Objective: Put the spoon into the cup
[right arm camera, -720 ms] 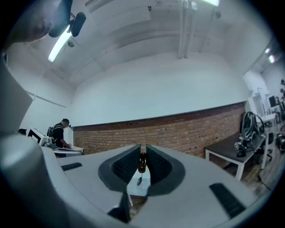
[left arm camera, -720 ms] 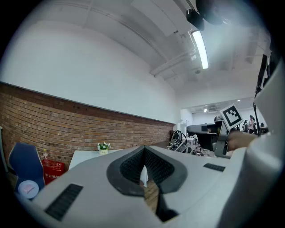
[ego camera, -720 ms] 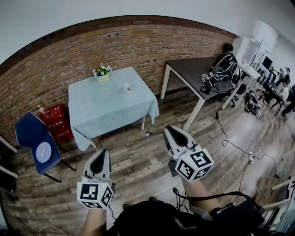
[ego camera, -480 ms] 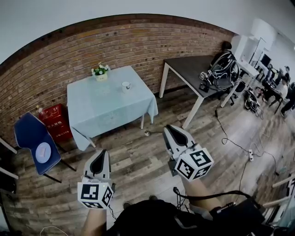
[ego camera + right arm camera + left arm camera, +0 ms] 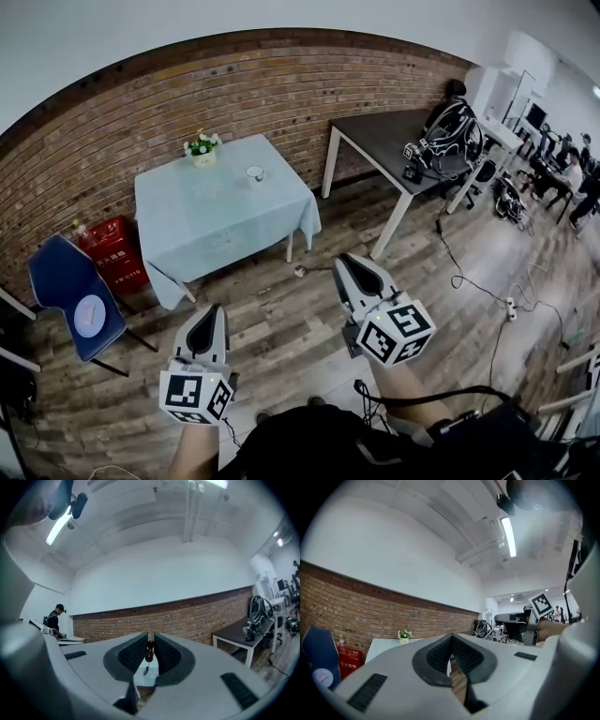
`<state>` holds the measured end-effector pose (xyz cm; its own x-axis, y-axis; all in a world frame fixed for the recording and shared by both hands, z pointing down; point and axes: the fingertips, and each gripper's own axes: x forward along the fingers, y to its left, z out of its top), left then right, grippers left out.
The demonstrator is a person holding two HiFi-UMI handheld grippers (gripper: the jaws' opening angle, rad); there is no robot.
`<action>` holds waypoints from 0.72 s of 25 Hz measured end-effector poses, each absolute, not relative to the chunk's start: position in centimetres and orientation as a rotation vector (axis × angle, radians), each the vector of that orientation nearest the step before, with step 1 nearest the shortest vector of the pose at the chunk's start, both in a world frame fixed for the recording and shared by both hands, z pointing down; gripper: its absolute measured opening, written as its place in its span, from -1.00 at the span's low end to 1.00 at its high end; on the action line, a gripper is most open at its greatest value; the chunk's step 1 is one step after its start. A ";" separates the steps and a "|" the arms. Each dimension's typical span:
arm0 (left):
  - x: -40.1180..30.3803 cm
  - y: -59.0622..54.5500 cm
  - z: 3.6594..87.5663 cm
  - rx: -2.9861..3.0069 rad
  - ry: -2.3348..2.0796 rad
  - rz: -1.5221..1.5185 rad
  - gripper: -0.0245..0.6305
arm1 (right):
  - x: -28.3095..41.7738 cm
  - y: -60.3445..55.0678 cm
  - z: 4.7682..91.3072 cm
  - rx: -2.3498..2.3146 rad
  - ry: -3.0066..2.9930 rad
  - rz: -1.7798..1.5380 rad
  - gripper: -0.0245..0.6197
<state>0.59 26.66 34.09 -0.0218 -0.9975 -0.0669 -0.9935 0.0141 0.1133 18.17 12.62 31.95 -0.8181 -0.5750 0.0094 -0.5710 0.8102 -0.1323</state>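
Between fingers [image 5: 135,652] of the right gripper [image 5: 150,638] hangs the spoon [image 5: 150,651], pinched.

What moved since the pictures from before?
Hardly anything. Only the view drifted: the table and cup sit slightly further left. Both grippers stayed put, the right gripper clamped on the spoon, the left gripper shut and empty.

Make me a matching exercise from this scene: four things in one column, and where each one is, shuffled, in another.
1 spoon; 2 cup; 3 red crate; 4 blue chair.
A on the light-blue tablecloth; B bearing a round white disc; C clamped in the right tool; D on the floor by the brick wall.
Pairs: 1-C, 2-A, 3-D, 4-B.
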 end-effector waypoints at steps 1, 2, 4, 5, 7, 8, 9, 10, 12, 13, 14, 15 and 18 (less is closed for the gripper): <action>0.6 26.7 34.0 2.182 -2.204 -0.215 -0.89 | 18.1 12.8 32.0 -0.934 2.954 -0.208 -0.76; 0.7 26.8 33.9 2.193 -2.195 -0.219 -0.90 | 18.0 13.0 32.0 -0.930 2.953 -0.211 -0.76; 0.9 26.9 33.8 2.219 -2.182 -0.194 -0.90 | 17.8 13.3 32.1 -0.933 2.954 -0.211 -0.76; 0.9 27.0 33.7 2.233 -2.174 -0.179 -0.90 | 17.7 13.4 32.1 -0.940 2.953 -0.210 -0.76; 0.8 27.1 33.4 2.255 -2.156 -0.175 -0.90 | 17.3 13.6 32.0 -0.957 2.951 -0.196 -0.76; 0.6 27.2 33.3 2.259 -2.145 -0.181 -0.90 | 17.0 13.7 31.9 -0.965 2.952 -0.181 -0.76; 0.3 27.2 33.4 2.260 -2.134 -0.188 -0.90 | 16.7 13.9 31.7 -0.971 2.952 -0.169 -0.76; -0.1 27.3 33.5 2.254 -2.128 -0.190 -0.90 | 16.5 14.0 31.7 -0.976 2.949 -0.166 -0.76; -1.2 27.4 33.9 2.228 -2.126 -0.189 -0.90 | 16.0 14.2 31.7 -0.983 2.940 -0.177 -0.76; -1.8 27.4 34.1 2.218 -2.122 -0.194 -0.90 | 15.8 14.3 31.7 -0.988 2.936 -0.180 -0.76; -2.2 27.5 34.3 2.210 -2.114 -0.201 -0.90 | 15.6 14.4 31.8 -0.996 2.932 -0.180 -0.76; -2.6 27.6 34.4 2.207 -2.106 -0.206 -0.89 | 15.5 14.5 31.8 -1.005 2.929 -0.179 -0.76; -3.2 27.9 34.7 2.227 -2.091 -0.197 -0.89 | 15.0 15.1 31.9 -1.032 2.920 -0.178 -0.76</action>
